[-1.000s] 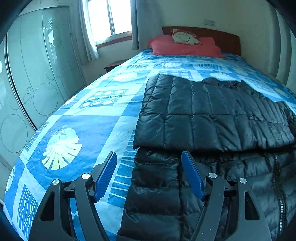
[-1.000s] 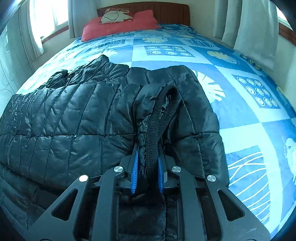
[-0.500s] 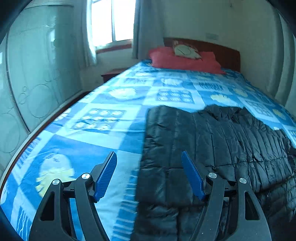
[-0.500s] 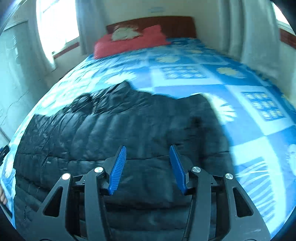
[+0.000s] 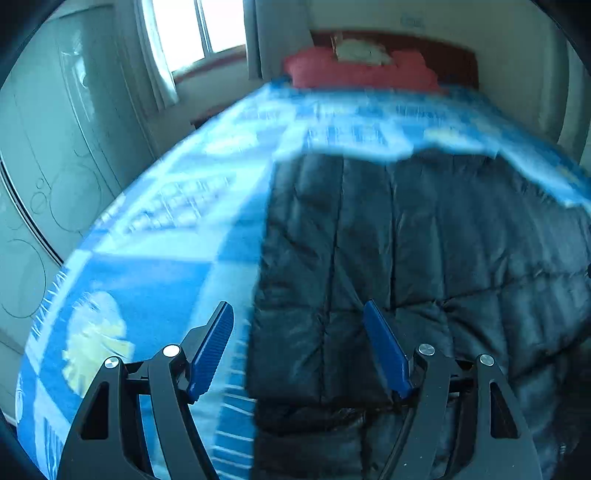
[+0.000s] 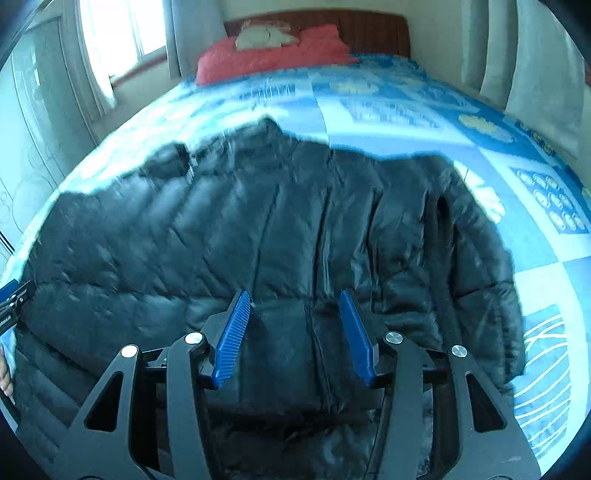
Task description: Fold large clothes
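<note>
A black quilted puffer jacket (image 5: 424,240) lies spread on the bed, with one part folded over itself; it also shows in the right wrist view (image 6: 277,229). My left gripper (image 5: 297,314) is open and empty, above the jacket's left edge. My right gripper (image 6: 293,302) is open and empty, above the jacket's near middle by a zipper seam. A dark cuff (image 6: 170,162) lies at the jacket's far left. The other gripper (image 6: 11,306) shows at the left edge of the right wrist view.
The bed has a blue patterned cover (image 5: 147,258) and red pillows (image 5: 354,70) at a wooden headboard (image 6: 369,29). A glass wardrobe door (image 5: 48,166) stands at the left. Windows with curtains (image 6: 517,55) flank the bed.
My right gripper has let go of the jacket's edge and opened, then drawn back over the jacket. My left gripper stays open; its view has shifted and both views are blurred by motion.
</note>
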Demonstrator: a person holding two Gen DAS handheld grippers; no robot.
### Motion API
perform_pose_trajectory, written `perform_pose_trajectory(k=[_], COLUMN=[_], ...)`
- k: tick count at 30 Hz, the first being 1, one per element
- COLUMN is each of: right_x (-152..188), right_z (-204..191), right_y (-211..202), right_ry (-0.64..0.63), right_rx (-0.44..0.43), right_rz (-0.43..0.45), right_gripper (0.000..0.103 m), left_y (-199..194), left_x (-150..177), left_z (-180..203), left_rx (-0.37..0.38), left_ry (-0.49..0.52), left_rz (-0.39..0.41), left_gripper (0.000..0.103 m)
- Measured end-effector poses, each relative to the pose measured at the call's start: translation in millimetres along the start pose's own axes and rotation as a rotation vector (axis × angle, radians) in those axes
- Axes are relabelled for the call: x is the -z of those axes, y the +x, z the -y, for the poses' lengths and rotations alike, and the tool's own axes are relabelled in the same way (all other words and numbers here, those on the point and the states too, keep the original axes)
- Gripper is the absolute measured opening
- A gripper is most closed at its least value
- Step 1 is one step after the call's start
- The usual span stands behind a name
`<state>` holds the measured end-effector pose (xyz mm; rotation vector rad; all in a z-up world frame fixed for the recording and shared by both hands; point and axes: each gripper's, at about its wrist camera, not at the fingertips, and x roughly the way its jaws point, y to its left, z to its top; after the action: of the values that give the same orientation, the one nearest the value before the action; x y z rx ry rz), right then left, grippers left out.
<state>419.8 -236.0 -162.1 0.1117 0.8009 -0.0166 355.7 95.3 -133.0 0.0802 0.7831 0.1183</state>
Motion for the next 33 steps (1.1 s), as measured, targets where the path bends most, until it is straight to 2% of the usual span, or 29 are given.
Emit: perform_pose_trajectory(k=[3, 6, 10, 12, 16, 19, 21, 22, 23, 25, 28, 31, 33], right_x=[-17, -31, -32, -29, -37, -42, -40, -36, -33, -32, -33, -33, -31], right_z=[-5, -11, -10, -11, -9, 1, 11, 14, 13, 11, 12, 13, 14], right_y=[3, 23, 62, 69, 58, 46, 56, 65, 69, 73, 74, 64, 50], right_ry=[0.011, 0.014, -0.003, -0.015, -0.015, 0.006, 0.021, 0.016, -0.002, -0.015, -0.009, -0.003, 0.013], right_rx=[-0.006, -0.005, 0.024, 0.020, 0.009, 0.040, 0.054, 0.049, 0.054, 0.062, 0.058, 0.053, 0.046], right_rz=[0.024, 0.012, -0.047, -0.053, -0.055, 0.004, -0.018, -0.039, -0.038, -0.037, -0.038, -0.033, -0.041], right_gripper=[0.056, 0.056, 0.059, 0.061, 0.061, 0.061, 0.062, 0.062, 0.063, 0.063, 0.064, 0.064, 0.065], left_y=[-10, 10, 59, 90, 83, 57, 56, 66, 86, 114, 126, 120, 108], left_x=[-18, -38, -51, -44, -52, -60, -65, -66, -63, -53, -52, -54, -51], left_z=[5, 22, 29, 28, 21, 13, 10, 7, 5, -2, -13, -15, -25], left_rx=[0.026, 0.003, -0.036, -0.037, -0.020, 0.017, -0.018, -0.034, -0.036, 0.002, 0.042, 0.044, 0.061], left_ry=[-0.001, 0.037, 0.029, 0.021, -0.010, -0.038, -0.042, -0.036, -0.029, -0.055, -0.133, -0.139, -0.194], left_rz=[0.076, 0.098, 0.024, -0.070, -0.089, 0.005, 0.050, 0.030, -0.038, -0.123, -0.155, -0.147, -0.159], left_gripper=[0.073, 0.073, 0.073, 0.083, 0.082, 0.082, 0.082, 0.082, 0.083, 0.084, 0.089, 0.088, 0.088])
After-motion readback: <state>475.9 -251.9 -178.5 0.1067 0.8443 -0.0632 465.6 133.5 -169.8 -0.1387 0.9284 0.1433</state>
